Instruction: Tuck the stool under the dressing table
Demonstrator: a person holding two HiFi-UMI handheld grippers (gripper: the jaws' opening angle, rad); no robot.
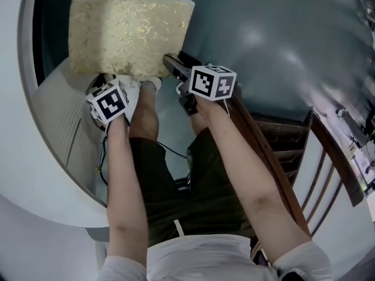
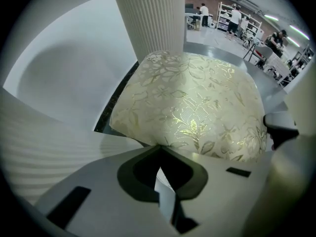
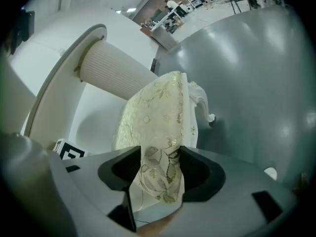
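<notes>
**Stool held at its near edge, short of the dressing table**

The stool (image 1: 129, 34) lies in the upper left of the head view, and its whole cream-and-gold cushion shows from above. We therefore judge it not yet tucked in. The white top of the dressing table (image 1: 20, 116) curves down the left edge of that frame. In the left gripper view the fluted pedestal (image 2: 150, 19) rises at top centre, just behind the cushion.

*Handling.* We expect the padded seat to be soft and to yield under the pads, and the woven cover looks smooth enough to slip. The carved white leg (image 3: 200, 100) suggests a stiff frame below. A hold low on the near edge, where the frame backs the padding, should serve best. On the glossy grey floor (image 1: 281, 40) the stool ought to slide with a level push.

*Pose.* Both forearms run from the bottom of the head view up to the cushion's lower edge.

- **Right gripper** (image 3: 160, 167): lies level, and its jaws pinch a corner of the cushion between the pads.
- **Left gripper** (image 2: 159, 157): its jaws are pressed together just below the cushion's near edge. We cannot tell whether any cloth is caught between them.
</notes>
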